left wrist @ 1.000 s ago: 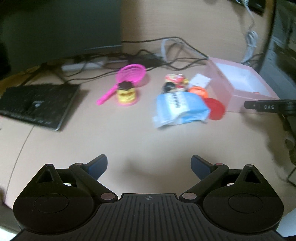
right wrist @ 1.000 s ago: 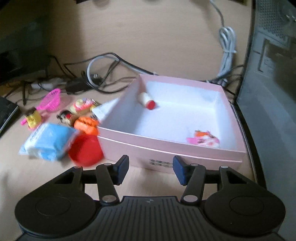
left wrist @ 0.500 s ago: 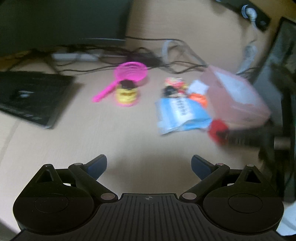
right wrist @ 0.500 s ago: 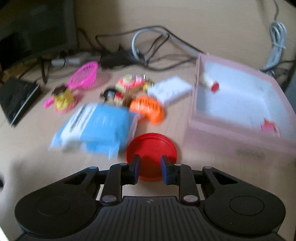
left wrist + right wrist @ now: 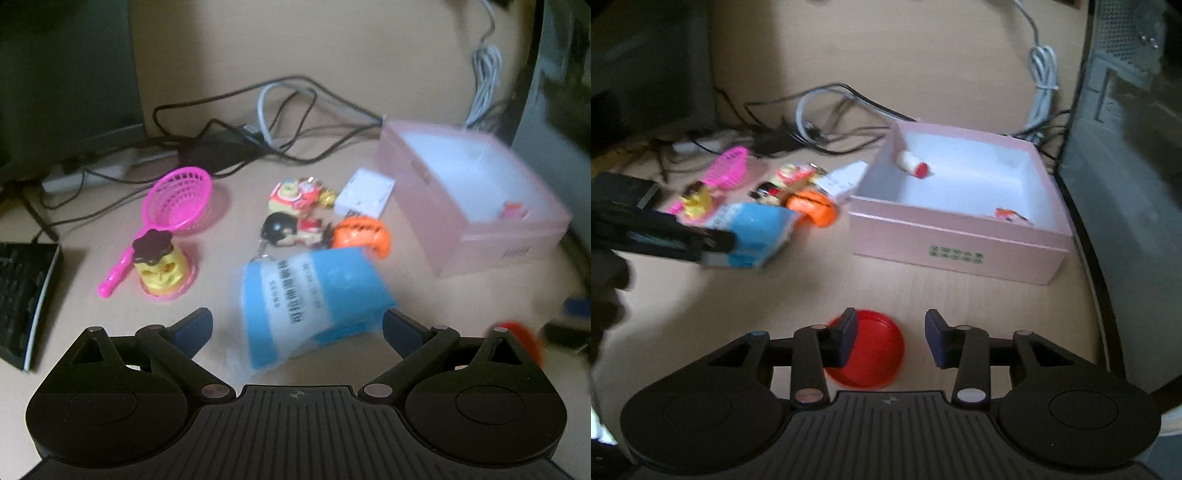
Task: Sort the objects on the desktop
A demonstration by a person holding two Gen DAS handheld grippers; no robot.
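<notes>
Left gripper (image 5: 297,325) wide over blue packet (image 5: 310,299); right gripper (image 5: 891,338) apart (empty), red lid (image 5: 875,354) seemingly beneath, near desk's (image 5: 960,295) front edge.

pink box (image 5: 956,254), red lid (image 5: 875,350), blue pkt (image 5: 314,295), orange toy (image 5: 364,236)

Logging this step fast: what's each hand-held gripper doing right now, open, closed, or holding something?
Left hand-held gripper: open, holding nothing, blue plastic tissue pack between its fingers.
Right hand-held gripper: open, holding nothing, flat round red plastic lid beneath it.
</notes>
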